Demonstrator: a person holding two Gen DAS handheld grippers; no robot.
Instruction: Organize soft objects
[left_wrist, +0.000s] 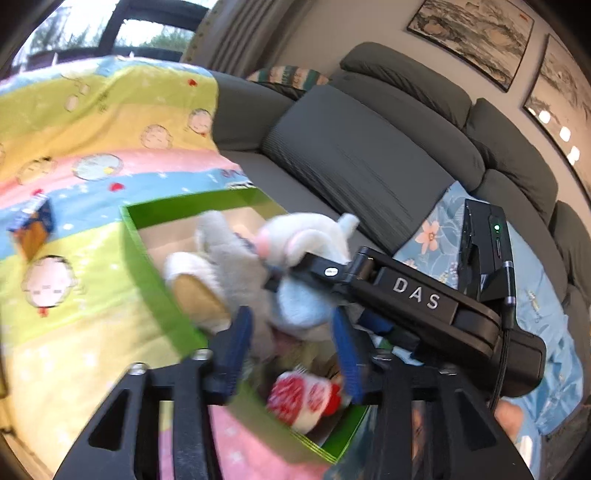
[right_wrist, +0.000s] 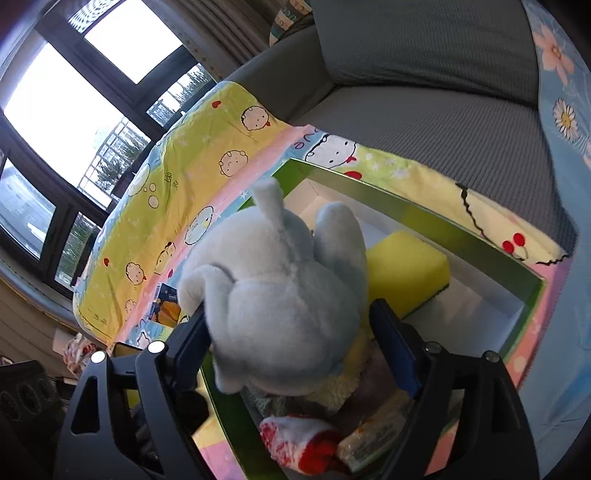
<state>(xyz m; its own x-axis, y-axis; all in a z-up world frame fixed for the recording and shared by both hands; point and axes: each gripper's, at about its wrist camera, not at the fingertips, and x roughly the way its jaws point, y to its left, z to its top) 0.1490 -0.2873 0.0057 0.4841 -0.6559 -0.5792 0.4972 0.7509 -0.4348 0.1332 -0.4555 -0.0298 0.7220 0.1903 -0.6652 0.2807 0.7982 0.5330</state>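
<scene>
Though blur smears it, the plush rabbit (right_wrist: 280, 295) hides the green box's (right_wrist: 417, 221) floor.

White capitals "DAS" stood on my right black plastic gripper (left_wrist: 295, 275) body; nothing else was legible.

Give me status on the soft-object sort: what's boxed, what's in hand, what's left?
Done: yellow sponge and a red-and-white soft item lie in the green box. In hand: the plush toy sits over the box between both open grippers. Left: nothing soft visible outside.
</scene>
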